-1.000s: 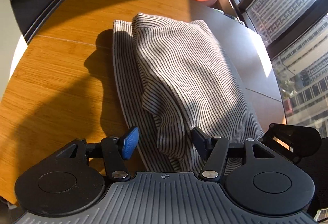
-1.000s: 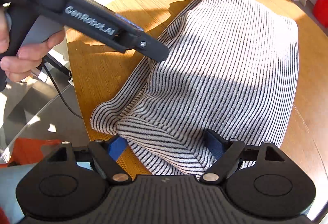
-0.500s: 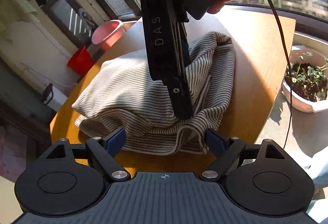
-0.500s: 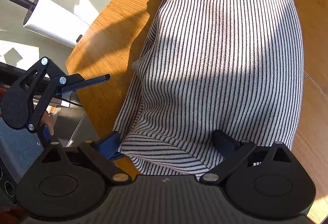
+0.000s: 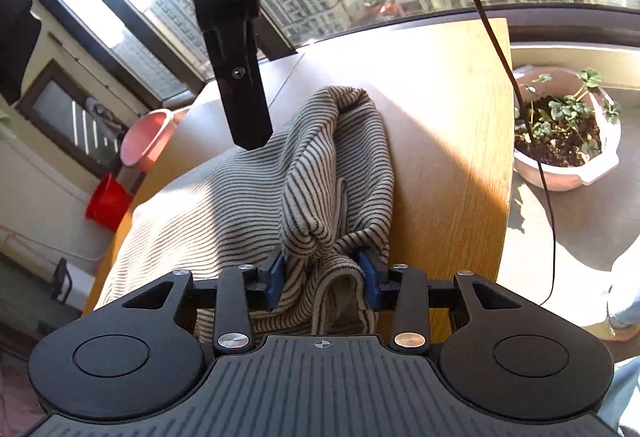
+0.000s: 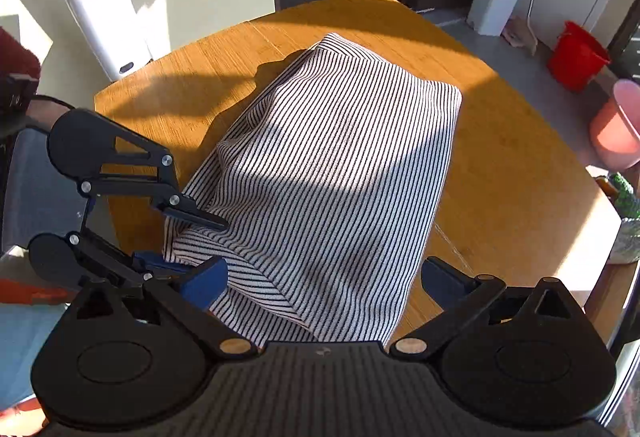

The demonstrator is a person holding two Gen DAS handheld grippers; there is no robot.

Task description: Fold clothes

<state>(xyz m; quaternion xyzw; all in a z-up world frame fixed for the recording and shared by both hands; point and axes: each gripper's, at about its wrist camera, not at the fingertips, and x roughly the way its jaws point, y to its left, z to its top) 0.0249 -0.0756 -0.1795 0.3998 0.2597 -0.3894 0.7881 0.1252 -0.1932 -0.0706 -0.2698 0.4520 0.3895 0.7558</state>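
Left hand-held gripper [image 5: 323, 279] clenched on a bunched corner of the striped garment [image 6: 336, 173], which lies half-folded on the round wooden tabletop [image 6: 500, 173], near its edge; right hand-held gripper [image 6: 324, 279] hangs released w/ the hem between its fingers. Likely mid-fold: next move probably needs the right to pinch its corner, then both carry the edge across. Knit looks soft, rumpled, sunlit.

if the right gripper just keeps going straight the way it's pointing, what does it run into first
Most likely the striped garment: the right gripper is open, with the fabric between its fingers. The wooden table lies beneath.
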